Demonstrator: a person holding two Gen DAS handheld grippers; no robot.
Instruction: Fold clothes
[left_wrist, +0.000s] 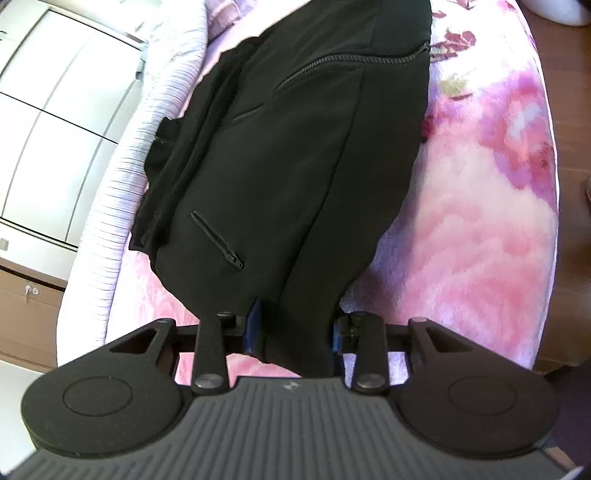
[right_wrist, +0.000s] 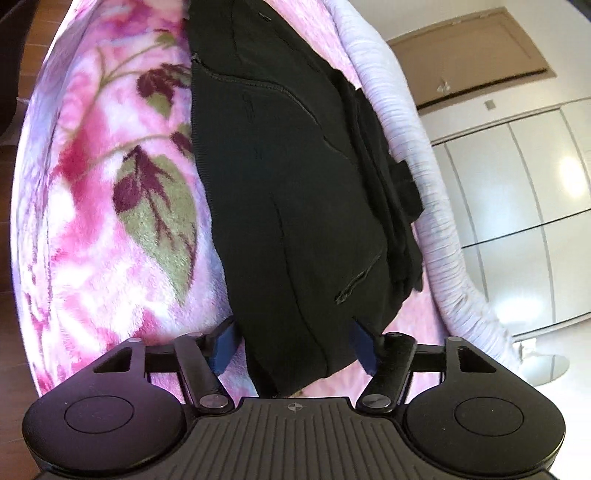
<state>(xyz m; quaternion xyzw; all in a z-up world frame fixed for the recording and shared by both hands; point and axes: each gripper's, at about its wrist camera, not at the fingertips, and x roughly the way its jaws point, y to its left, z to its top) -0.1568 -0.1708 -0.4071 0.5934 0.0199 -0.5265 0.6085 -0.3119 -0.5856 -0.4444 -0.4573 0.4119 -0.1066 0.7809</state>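
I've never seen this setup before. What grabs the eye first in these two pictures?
A black zip-up jacket lies down the middle, dark against a fluffy pink floral blanket spread under it. At the bottom of each view its near edge sits between the jaws of the left gripper and the right gripper.

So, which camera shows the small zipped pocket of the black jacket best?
The left wrist view: the pocket zipper is sharp, with its pull visible. In the right wrist view the same pocket is dim and blurred.

Both grippers angled down, jaws part-way in.
The black two-finger left gripper (left_wrist: 293, 334) seems clamped on fabric; the matching right gripper (right_wrist: 295, 345) stands wider, pads apart.
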